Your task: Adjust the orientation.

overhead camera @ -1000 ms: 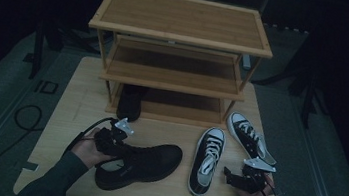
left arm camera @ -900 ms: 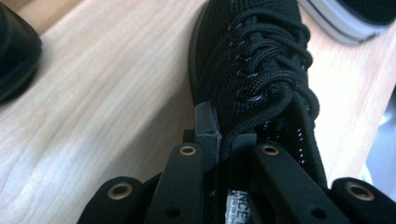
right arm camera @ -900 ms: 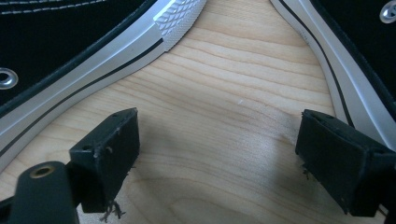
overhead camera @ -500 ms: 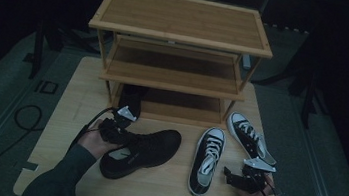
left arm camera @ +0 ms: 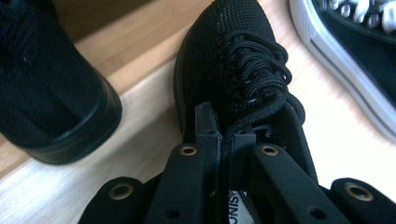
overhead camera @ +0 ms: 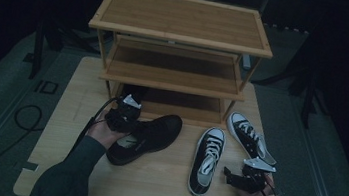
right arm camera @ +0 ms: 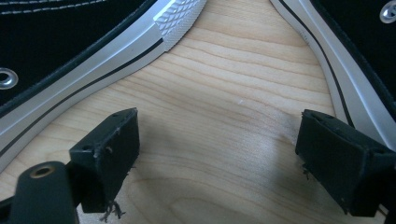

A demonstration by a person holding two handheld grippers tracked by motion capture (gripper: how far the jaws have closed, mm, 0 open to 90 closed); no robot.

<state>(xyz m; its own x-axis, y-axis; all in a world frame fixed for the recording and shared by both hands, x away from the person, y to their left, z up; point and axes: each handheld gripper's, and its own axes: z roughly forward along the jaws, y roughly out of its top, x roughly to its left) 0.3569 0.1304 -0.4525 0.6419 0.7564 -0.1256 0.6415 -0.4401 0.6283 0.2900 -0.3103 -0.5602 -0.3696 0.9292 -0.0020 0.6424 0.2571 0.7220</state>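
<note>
Left gripper view shows my left tool pinching the black sneaker's laces. High view shows my right tool beside the canvas shoe, jaws spread wide, empty.

Table: pale wood, smooth, lines of grain, slight shine. Shelf rack: same kind of wood, browner. Black shoe: woven cloth, matt, rope-like laces. Sneakers: black cloth, white rubber edge, bumpy at toe, small metal rings. Gripper pads: black, matt, worn and frayed.
</note>
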